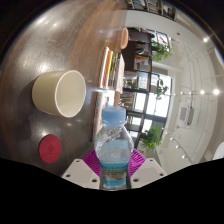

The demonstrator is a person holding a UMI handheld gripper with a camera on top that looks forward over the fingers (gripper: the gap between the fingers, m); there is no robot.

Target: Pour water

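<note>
- At the bottom centre of the frame my gripper (116, 172) was wrapped around a clear water bottle (115, 150); the magenta pads (93, 160) pressed against both of its sides, so the jaws were closed down to the bottle's width and had hold of it.
- The bottle stood upright between the fingers, its pale blue cap (115, 116) on top and a blue label band (116, 178) low on its body.
- To the lower left of the frame, just left of the bottle, I saw a small red disc-shaped lid (51, 148) lying flat on the grey table (40, 50).
- Further up on the left, beyond the red lid, a cream cup (59, 92) sat upright on the table with its open mouth facing up; I could not tell what, if anything, was in it.
- Beyond the cup and bottle, toward the upper centre, a white slab-like object (108, 64) lay near the table's far edge.
- On the right of the frame, past the table, I made out green plants (158, 46) and dark shelving (150, 80).
</note>
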